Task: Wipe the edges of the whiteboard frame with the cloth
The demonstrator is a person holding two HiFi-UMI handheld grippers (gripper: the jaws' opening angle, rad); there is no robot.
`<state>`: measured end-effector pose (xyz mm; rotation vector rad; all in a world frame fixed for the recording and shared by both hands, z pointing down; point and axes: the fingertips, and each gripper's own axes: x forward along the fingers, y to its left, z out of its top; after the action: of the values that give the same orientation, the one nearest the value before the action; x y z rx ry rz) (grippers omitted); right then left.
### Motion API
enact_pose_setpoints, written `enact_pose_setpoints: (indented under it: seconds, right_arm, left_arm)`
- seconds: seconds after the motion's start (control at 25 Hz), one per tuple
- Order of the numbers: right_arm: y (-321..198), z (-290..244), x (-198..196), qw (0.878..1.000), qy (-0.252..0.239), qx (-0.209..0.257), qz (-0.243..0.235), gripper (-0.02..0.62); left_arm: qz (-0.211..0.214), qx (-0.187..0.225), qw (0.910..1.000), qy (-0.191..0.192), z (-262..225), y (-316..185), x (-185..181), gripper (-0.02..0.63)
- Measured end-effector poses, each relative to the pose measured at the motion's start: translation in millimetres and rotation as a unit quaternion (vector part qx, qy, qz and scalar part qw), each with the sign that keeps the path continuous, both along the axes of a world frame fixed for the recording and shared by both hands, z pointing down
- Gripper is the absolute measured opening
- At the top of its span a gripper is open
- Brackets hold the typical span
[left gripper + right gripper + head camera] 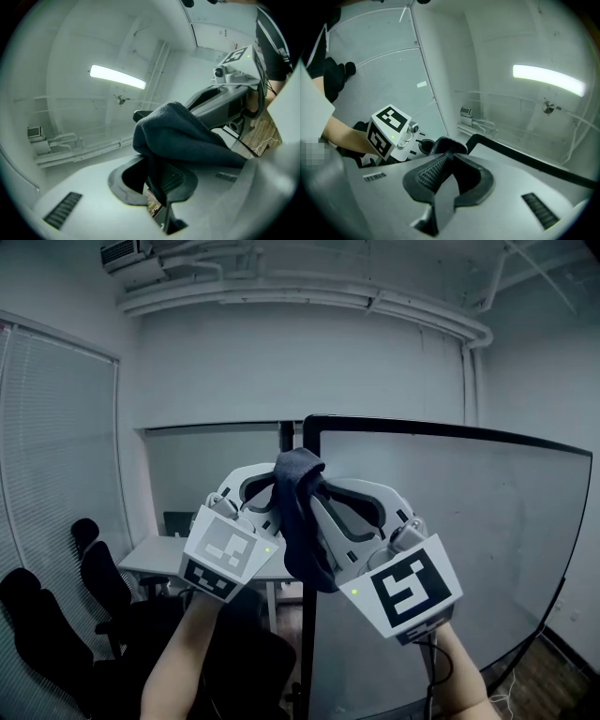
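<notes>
Whiteboard (450, 549) is standing upright ahead, with its black frame (441, 429) running across the top. Cloth (298, 521) is hanging bunched at the frame's top corner, between both grippers. Left gripper (157, 176) is clenching the cloth deep in its jaws, and right gripper (449, 158) is pinching a fold at its jaw tips. Wiping well likely means holding both grips firm and pressing the cloth flat onto the frame edge while dragging along it.
</notes>
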<state>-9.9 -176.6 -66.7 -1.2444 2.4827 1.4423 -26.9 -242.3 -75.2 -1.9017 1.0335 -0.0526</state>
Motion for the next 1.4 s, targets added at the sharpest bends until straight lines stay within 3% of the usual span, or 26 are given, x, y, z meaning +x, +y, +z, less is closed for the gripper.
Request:
enact_pose_setpoints:
  seconds: [0.16, 0.4, 0.52, 0.72, 0.88, 1.2, 1.4]
  right_arm:
    - [-2.2, 3.2, -0.9, 1.000, -0.011, 0.001, -0.023, 0.049]
    - [-1.4, 5.2, -7.0, 0.998, -0.001, 0.066, -0.012, 0.049]
    - [-5.9, 13.7, -7.7, 0.997, 0.005, 0.077, 0.004, 0.049]
    - [-8.8, 20.9, -5.5, 0.997, 0.012, 0.082, 0.007, 0.049]
    - [-11.7, 29.6, -4.6, 0.996, 0.019, 0.082, 0.025, 0.049]
    - [-11.4, 48.1, -14.1, 0.994, 0.025, 0.096, 0.045, 0.049]
    - [-12.6, 52.4, -12.8, 0.994, 0.027, 0.094, 0.044, 0.049]
  left_arm:
    - [0.000, 0.000, 0.9997, 0.024, 10.2, 2.6, -0.7, 0.040]
    - [0.001, 0.007, 0.9978, 0.066, 10.1, 7.8, -3.8, 0.040]
    - [0.017, 0.006, 0.9964, 0.083, 15.4, 9.2, -2.7, 0.040]
    - [0.000, 0.018, 0.9972, 0.072, 21.6, 8.7, -3.0, 0.040]
    - [0.013, 0.027, 0.9965, 0.077, 25.0, 8.5, -0.6, 0.038]
    - [0.000, 0.007, 0.9973, 0.074, 52.9, -0.4, -5.8, 0.038]
    - [0.025, 0.076, 0.9947, 0.065, 38.8, 15.9, 3.3, 0.038]
